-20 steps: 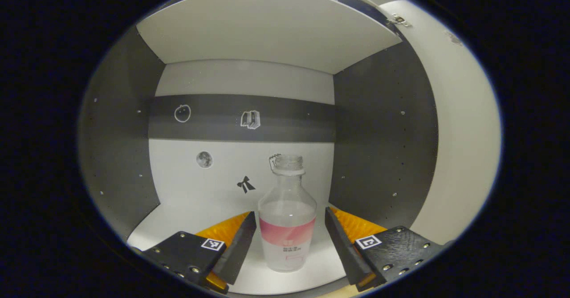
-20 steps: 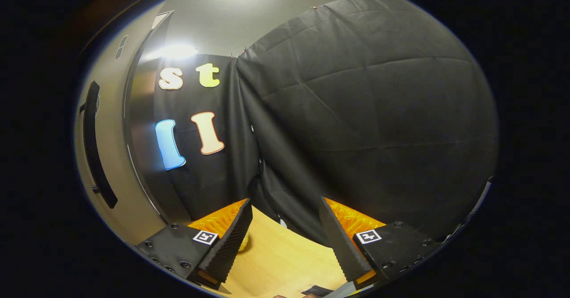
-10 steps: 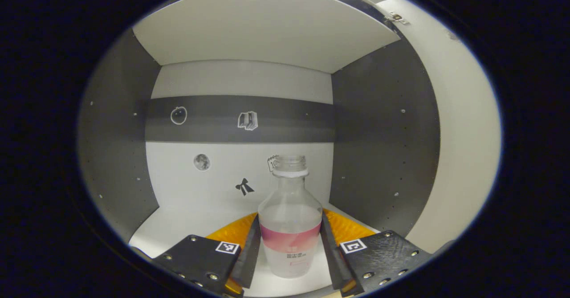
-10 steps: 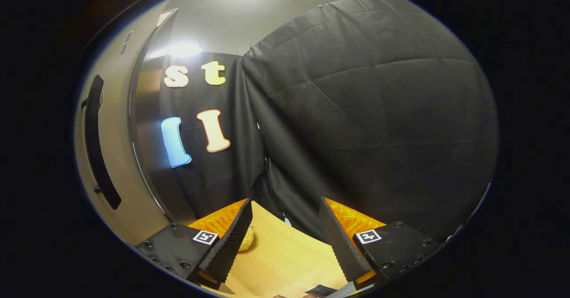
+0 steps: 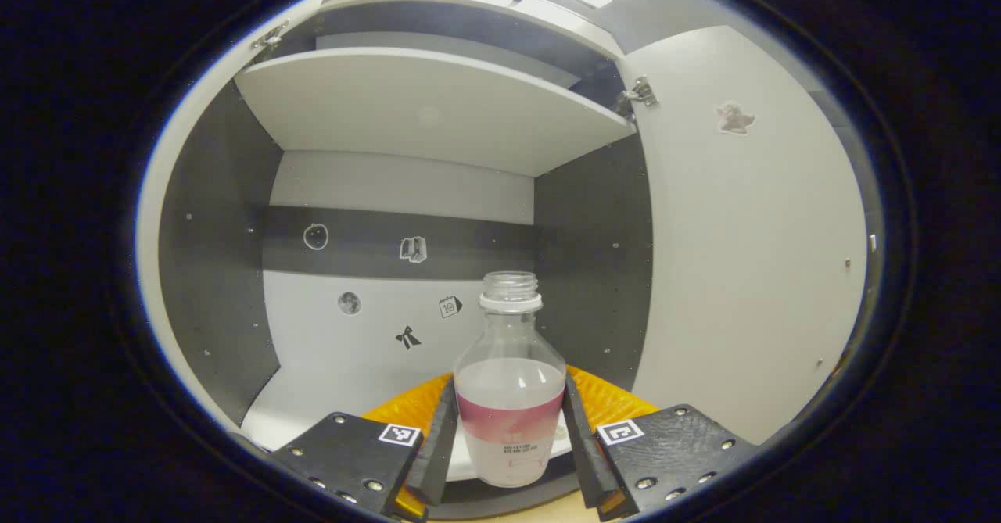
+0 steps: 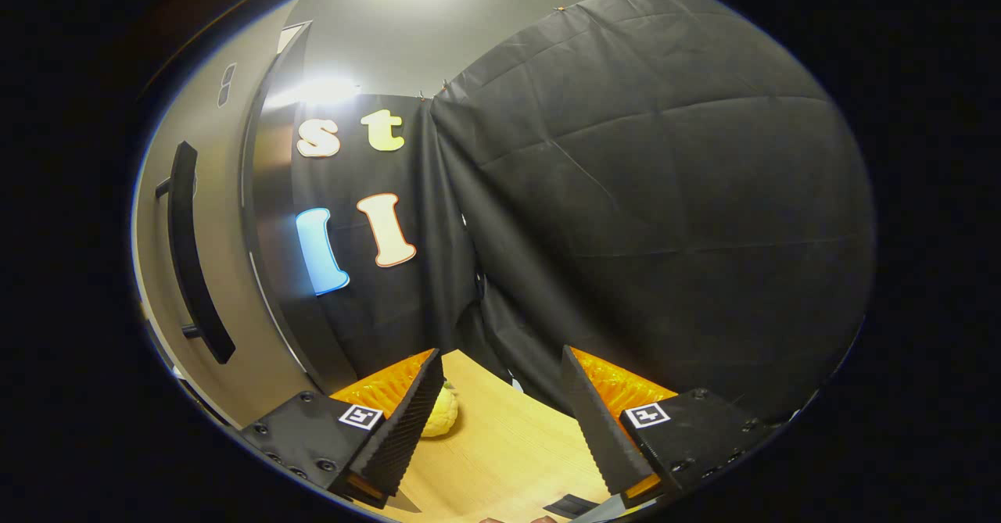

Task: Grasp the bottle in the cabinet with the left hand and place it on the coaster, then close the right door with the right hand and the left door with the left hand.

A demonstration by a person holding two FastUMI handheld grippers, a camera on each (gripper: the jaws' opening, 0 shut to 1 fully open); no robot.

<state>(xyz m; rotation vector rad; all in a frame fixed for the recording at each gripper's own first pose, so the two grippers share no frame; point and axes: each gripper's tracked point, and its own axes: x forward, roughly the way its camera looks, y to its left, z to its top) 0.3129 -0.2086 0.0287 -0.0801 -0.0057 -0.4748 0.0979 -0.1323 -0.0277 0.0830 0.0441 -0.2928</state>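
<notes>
left gripper (image 5: 508, 437) has pulled bottle (image 5: 510, 398) from cabinet (image 5: 422, 109).

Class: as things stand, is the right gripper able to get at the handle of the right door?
Probably yes: the right tongs are open and empty, and nothing stands between them and the handle.

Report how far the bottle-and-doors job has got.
Done: the left gripper is shut on the bottle, its fingers pressed against both sides. In hand: carrying the bottle out of the cabinet, at the shelf's front edge. Left: setting it on the coaster, then both doors; the right door stands open, and the right gripper is open over the table.
</notes>
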